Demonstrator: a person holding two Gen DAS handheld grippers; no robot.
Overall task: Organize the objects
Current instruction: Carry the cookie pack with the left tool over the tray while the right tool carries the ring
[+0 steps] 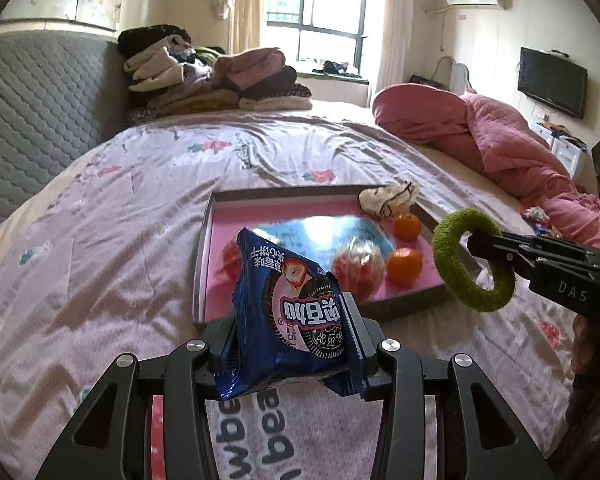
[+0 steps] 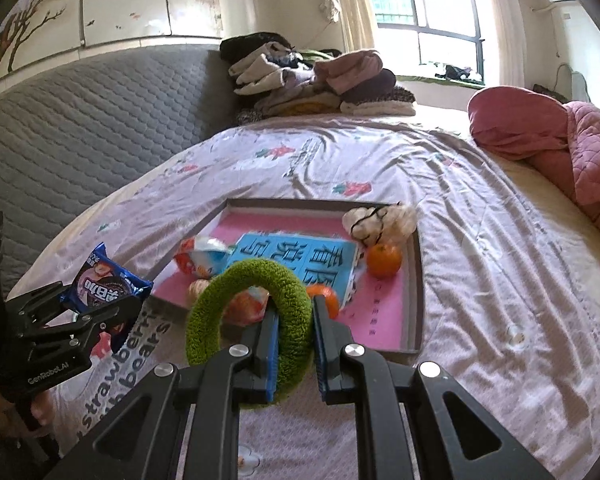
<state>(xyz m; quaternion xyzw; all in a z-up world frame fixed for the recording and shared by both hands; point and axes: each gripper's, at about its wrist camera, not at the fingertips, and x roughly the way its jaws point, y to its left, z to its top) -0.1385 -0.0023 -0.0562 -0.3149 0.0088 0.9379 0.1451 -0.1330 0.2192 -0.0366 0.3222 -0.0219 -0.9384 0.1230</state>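
The left fingers (image 1: 236, 344) are clamping a blue cookie packet (image 1: 296, 308) at the lower centre of the left view, above the bed (image 1: 100, 240). The right fingers (image 2: 268, 344) are pinching a green ring (image 2: 252, 320), lower centre in the right view. Behind both, the pink tray (image 1: 216, 240) is holding two oranges (image 1: 405, 266), a book (image 2: 300, 264) and wrapped snacks (image 1: 358, 272).
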